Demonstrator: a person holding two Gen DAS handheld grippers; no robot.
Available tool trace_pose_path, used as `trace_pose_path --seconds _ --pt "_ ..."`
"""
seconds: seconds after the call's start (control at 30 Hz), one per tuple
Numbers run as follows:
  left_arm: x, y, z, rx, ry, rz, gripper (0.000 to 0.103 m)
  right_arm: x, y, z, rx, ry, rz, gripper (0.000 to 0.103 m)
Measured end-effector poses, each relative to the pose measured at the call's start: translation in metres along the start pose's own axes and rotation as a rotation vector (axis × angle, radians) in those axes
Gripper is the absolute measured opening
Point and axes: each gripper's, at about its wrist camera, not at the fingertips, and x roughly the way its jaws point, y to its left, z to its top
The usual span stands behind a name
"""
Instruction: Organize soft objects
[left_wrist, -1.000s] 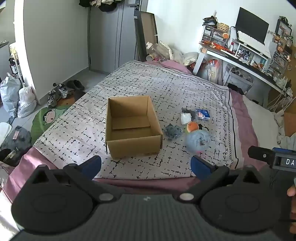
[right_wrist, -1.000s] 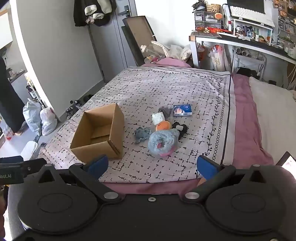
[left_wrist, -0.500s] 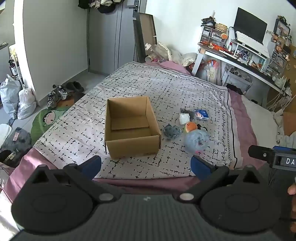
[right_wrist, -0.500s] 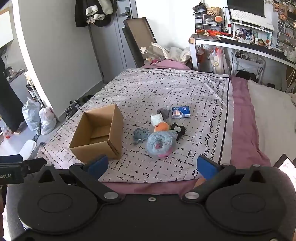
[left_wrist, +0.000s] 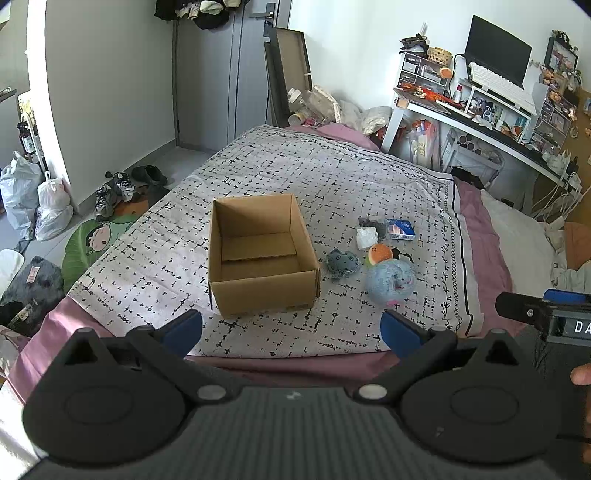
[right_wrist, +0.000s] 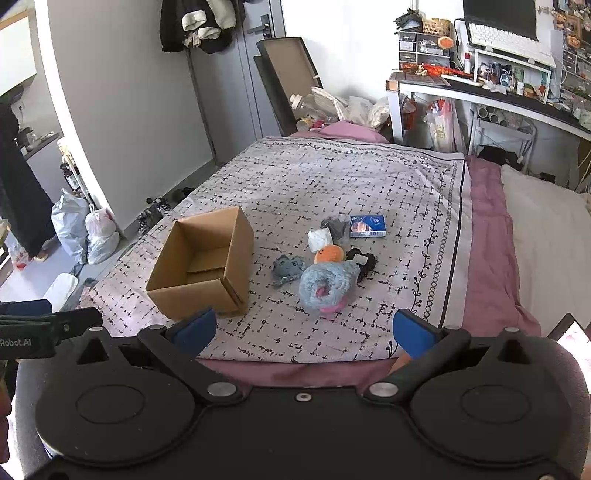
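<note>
You hold the left gripper (left_wrist: 291, 326) short of the foot of the bed (left_wrist: 491, 236) with its blue-tipped jaws spread wide and nothing between them; your right gripper (right_wrist: 303, 328) hangs the same way, jaws spread and empty, well back from everything on the patterned blanket (right_wrist: 332, 177); the cardboard box (left_wrist: 260, 254) sits open on that blanket, and you can see only loose flaps on its floor; just right of the box lie the soft things in a loose cluster: a small grey plush (left_wrist: 342, 263) nearest the box, a fluffy blue plush (right_wrist: 325, 284) with a pink underside closest to you, an orange plush (right_wrist: 330, 254) touching it behind, a black plush (right_wrist: 361, 260) beside that, a white bundle (right_wrist: 320, 238) and a grey cloth (right_wrist: 334, 225) farther back; a blue packet (right_wrist: 367, 226) lies flat at the far edge of the cluster; none of these is inside the box
</note>
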Motion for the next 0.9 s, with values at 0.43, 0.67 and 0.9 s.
trace_pose_path --seconds 0.43,0.67,0.9 --pt "0.0002 0.0026 -0.0007 0.003 0.001 0.005 0.102 -0.0006 -0.0009 -0.0019 -0.006 0.004 -0.012 0.103" --pt "0.0012 0.0001 -0.0011 0.008 0.003 0.007 0.102 -0.0014 -0.0035 -0.0021 -0.001 0.006 -0.017 0.103" --pt "0.0021 -0.0023 -0.0021 0.013 0.004 0.008 0.102 -0.0007 -0.0043 -0.0025 0.002 0.011 -0.02 0.103"
